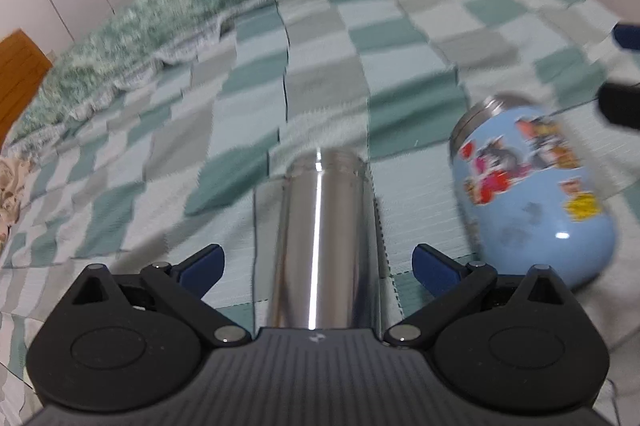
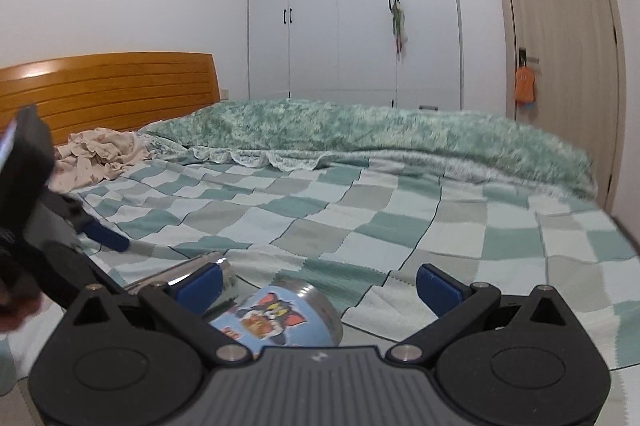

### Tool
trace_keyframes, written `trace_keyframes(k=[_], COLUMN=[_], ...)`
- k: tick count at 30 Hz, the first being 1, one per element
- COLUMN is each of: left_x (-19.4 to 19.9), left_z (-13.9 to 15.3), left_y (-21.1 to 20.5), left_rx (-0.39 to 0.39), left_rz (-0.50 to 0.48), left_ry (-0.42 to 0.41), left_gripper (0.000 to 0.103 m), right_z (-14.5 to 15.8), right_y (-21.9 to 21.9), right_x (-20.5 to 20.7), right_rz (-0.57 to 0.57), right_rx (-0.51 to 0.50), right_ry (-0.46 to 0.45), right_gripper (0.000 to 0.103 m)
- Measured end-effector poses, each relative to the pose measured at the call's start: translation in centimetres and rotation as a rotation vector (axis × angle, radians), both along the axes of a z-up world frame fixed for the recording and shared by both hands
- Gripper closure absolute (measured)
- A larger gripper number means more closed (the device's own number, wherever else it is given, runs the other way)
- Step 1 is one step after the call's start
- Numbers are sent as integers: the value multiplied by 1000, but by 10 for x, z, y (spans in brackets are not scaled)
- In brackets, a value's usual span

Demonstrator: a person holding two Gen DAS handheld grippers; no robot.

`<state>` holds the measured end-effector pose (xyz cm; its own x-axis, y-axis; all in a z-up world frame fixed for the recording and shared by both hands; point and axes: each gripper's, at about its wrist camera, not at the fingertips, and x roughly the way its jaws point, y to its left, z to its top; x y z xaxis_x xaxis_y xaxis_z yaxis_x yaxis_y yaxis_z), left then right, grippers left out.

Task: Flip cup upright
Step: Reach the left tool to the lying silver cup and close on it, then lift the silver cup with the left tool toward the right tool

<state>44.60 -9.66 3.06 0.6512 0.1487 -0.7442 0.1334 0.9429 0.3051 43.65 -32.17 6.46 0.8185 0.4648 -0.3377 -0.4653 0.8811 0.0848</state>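
Observation:
A plain steel cup point(image 1: 324, 242) lies on its side on the checked bedspread, its threaded mouth pointing away. My left gripper point(image 1: 318, 264) is open, a blue finger on each side of the cup, not touching it. A light blue cartoon-printed cup point(image 1: 532, 190) lies on its side to the right, steel rim pointing away. In the right wrist view the blue cup point(image 2: 280, 318) lies just under my open right gripper point(image 2: 320, 282), and the steel cup point(image 2: 192, 272) shows behind the left finger. The other gripper point(image 2: 48, 226) is at the left edge.
The green checked bedspread point(image 2: 360, 218) covers the bed. A fluffy green blanket point(image 2: 380, 130) is bunched along the far side. Crumpled beige cloth point(image 2: 100, 154) lies by the wooden headboard point(image 2: 108, 86). White wardrobes point(image 2: 352, 6) and a door point(image 2: 560, 46) stand beyond.

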Motion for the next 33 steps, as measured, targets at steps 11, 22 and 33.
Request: trace_keyframes(k=[11, 22, 33], left_x=[-5, -116, -226], left_z=[2, 69, 23], left_y=[20, 25, 44], left_rx=[-136, -194, -305], left_rz=[40, 3, 49], left_ry=[91, 34, 91], left_gripper=[40, 40, 40], right_z=[-10, 24, 6], right_y=[-3, 12, 43], right_x=[2, -106, -210], right_rz=[-3, 14, 38], right_rx=[34, 32, -13], right_ry=[42, 25, 117], right_gripper=[0, 0, 0])
